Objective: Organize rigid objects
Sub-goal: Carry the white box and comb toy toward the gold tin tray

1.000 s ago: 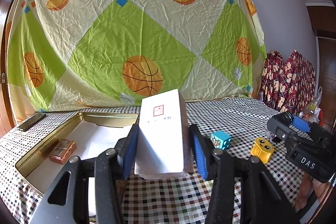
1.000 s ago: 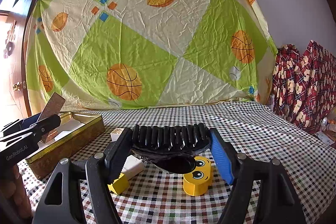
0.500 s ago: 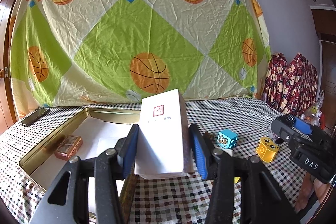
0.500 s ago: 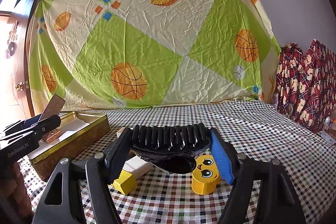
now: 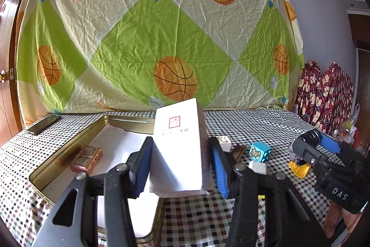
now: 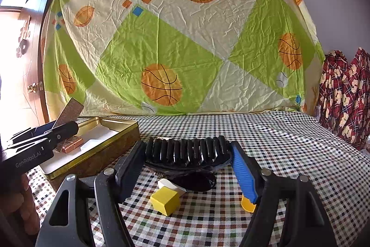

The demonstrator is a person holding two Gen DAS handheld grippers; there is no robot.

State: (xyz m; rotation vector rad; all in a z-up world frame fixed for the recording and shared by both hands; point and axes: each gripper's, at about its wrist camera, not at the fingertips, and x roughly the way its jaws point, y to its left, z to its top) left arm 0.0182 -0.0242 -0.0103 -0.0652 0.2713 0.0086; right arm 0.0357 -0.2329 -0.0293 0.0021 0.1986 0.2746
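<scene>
White box [image 5: 178, 149] upright, long axis tilted away, in left gripper [image 5: 180, 168]

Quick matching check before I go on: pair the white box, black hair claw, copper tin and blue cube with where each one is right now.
Things:
1. white box
2. black hair claw
3. copper tin
4. blue cube

Places:
A. on the checked cloth
B. in the right gripper
C. inside the gold tray
D. in the left gripper

Pairs: 1-D, 2-B, 3-C, 4-A
</scene>
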